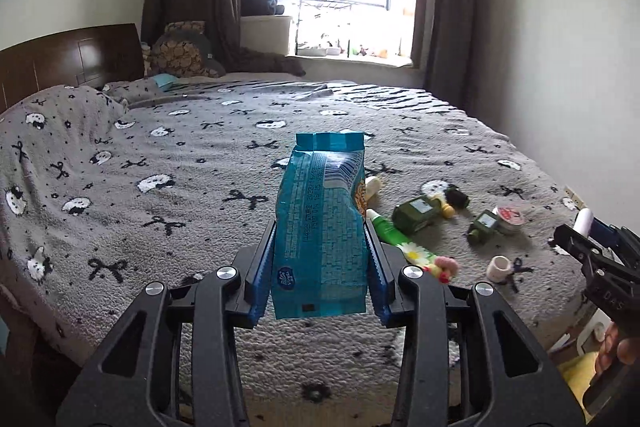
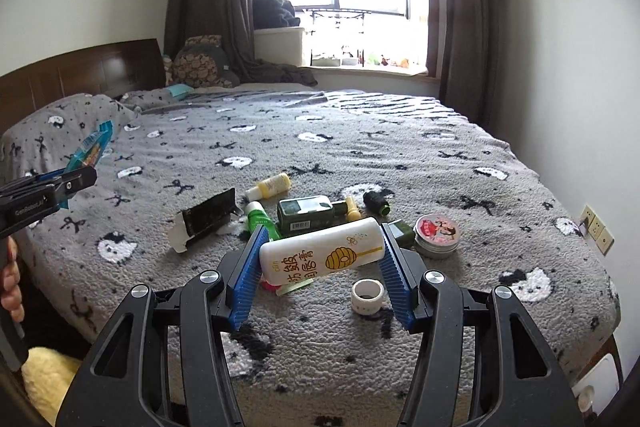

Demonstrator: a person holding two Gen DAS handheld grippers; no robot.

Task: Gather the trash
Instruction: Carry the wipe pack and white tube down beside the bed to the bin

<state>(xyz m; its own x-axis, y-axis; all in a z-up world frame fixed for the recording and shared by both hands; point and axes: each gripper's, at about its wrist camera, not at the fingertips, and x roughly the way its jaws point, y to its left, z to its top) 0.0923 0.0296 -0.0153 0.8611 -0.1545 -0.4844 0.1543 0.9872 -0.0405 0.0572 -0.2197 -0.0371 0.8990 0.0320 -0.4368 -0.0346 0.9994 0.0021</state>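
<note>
Holding trash clear above bed (image 1: 168, 147) | left gripper (image 1: 320, 263) clamps blue snack packet (image 1: 320, 227) | right gripper (image 2: 322, 255) pinches white bottle (image 2: 320, 251) endwise | keep both grips firm, carry level to bin

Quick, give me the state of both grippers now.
Left gripper: shut on the blue snack packet, held off the bed.
Right gripper: shut on the white bottle, held crosswise.

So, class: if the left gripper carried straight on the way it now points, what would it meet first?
Probably the grey blanket on the bed; the left gripper, holding the blue packet, points down over bare cover. Depth is uncertain.
</note>
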